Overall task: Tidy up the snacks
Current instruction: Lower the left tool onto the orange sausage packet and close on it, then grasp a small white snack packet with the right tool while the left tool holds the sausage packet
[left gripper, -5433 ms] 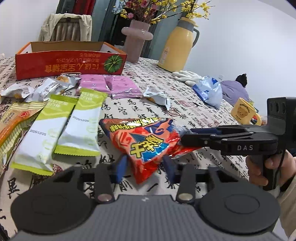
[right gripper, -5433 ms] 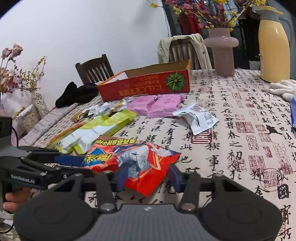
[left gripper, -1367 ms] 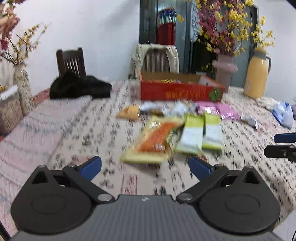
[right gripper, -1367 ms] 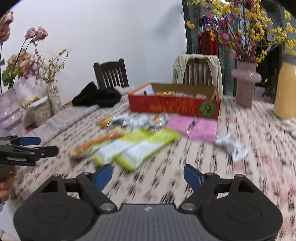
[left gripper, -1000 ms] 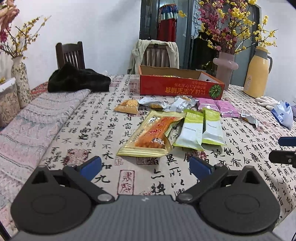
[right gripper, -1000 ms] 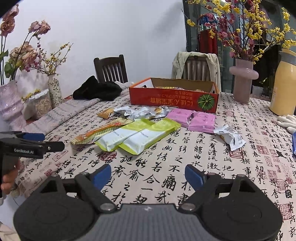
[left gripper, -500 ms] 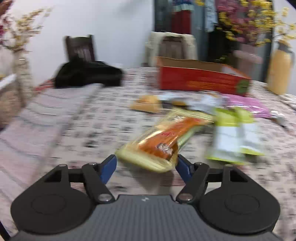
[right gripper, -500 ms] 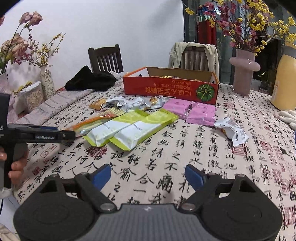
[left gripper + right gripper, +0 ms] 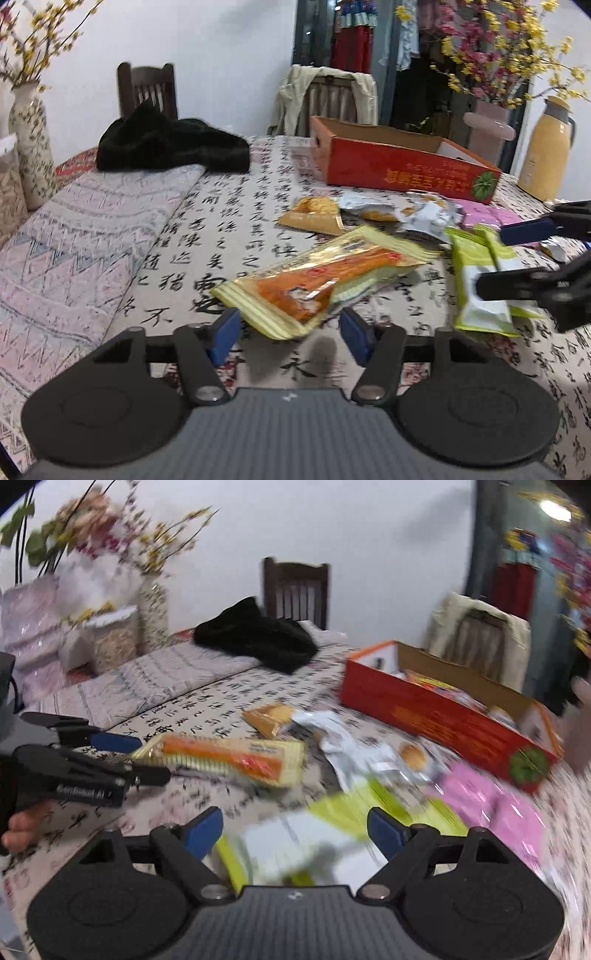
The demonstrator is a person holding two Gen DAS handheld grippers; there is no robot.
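Note:
A long gold and orange snack packet (image 9: 317,280) lies on the tablecloth; it also shows in the right wrist view (image 9: 225,758). My left gripper (image 9: 290,334) is open, its blue pads on either side of the packet's near end, not closed on it. My right gripper (image 9: 295,830) is open over two green and white packets (image 9: 332,830), which lie right of the gold packet in the left wrist view (image 9: 484,280). A red cardboard box (image 9: 402,166) with snacks inside stands at the back (image 9: 447,716).
Small silver and orange snack packs (image 9: 373,214) and pink packets (image 9: 491,805) lie in front of the box. A black garment (image 9: 170,147), chairs, flower vases (image 9: 27,140) and a yellow thermos (image 9: 546,147) ring the table. The right gripper (image 9: 535,266) reaches in from the right.
Both grippers have moved in toward the table. My left gripper has narrowed around the gold packet's end. My right gripper has swung left and down over the green packets.

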